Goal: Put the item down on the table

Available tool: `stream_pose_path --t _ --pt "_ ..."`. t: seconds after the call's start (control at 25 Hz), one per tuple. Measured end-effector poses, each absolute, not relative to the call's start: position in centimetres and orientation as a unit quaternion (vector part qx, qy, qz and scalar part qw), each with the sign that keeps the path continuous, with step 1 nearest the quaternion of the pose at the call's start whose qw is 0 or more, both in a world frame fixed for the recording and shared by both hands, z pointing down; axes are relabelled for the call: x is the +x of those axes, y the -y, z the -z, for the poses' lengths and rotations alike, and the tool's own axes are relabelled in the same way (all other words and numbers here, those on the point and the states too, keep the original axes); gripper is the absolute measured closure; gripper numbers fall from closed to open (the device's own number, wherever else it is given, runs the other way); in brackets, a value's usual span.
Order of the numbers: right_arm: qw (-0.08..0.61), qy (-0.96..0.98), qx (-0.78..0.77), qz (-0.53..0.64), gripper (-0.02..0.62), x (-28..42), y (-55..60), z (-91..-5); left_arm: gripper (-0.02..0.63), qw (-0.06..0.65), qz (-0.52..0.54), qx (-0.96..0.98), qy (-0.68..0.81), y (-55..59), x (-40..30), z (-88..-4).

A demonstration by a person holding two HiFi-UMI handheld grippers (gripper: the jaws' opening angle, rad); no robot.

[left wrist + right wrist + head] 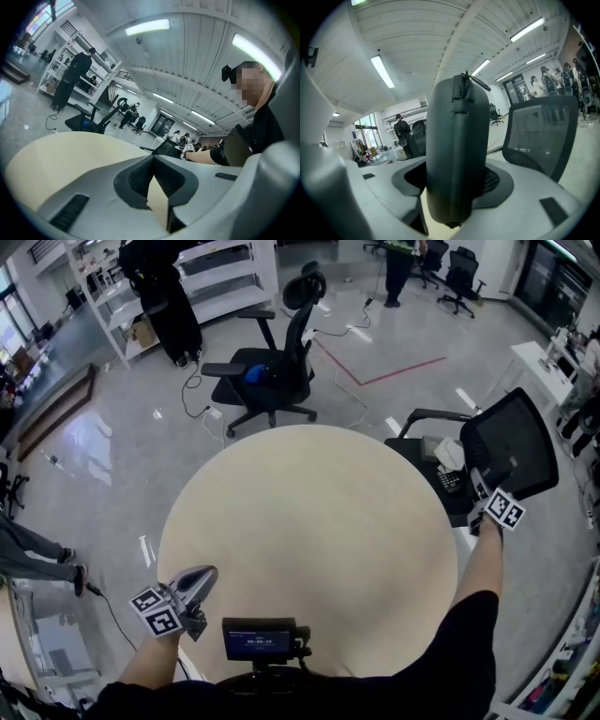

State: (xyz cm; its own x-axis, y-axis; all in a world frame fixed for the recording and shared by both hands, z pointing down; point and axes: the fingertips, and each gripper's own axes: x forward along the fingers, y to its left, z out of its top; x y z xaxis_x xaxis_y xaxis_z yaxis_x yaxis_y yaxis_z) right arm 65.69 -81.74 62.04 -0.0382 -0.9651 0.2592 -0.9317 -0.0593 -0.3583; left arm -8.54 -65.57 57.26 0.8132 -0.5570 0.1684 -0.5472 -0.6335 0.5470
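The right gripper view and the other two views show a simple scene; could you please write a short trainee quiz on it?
1. True or false: the left claw has something between its jaws.
2. What does the right claw grip? A) a dark zipped pouch B) a mug C) a phone
3. In the head view, is the right claw above the round table or beyond its rim?

Key: 1 false, its jaws meet with nothing between them; 2 A; 3 beyond its rim, by the mesh chair.
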Motion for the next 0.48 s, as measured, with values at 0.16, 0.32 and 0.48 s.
stream_pose_path --t 0.16,0.32,0.48 --pt "0.075 -0.693 -0.679 0.229 0.327 61.0 86.5 -64.2 0.604 0.313 0.01 0.895 0.316 66.7 -10.8 -58.8" --pt "0.096 -0.712 -0.656 0.231 0.327 55.7 90.2 -66.1 0.604 0.327 0.012 0.886 0.33 66.9 -13.3 -60.3" --pt "0.117 -0.731 -0.627 0.241 0.327 49.4 93.6 -68.7 0.604 0.343 0.01 0.874 0.343 66.7 -16.1 -62.3"
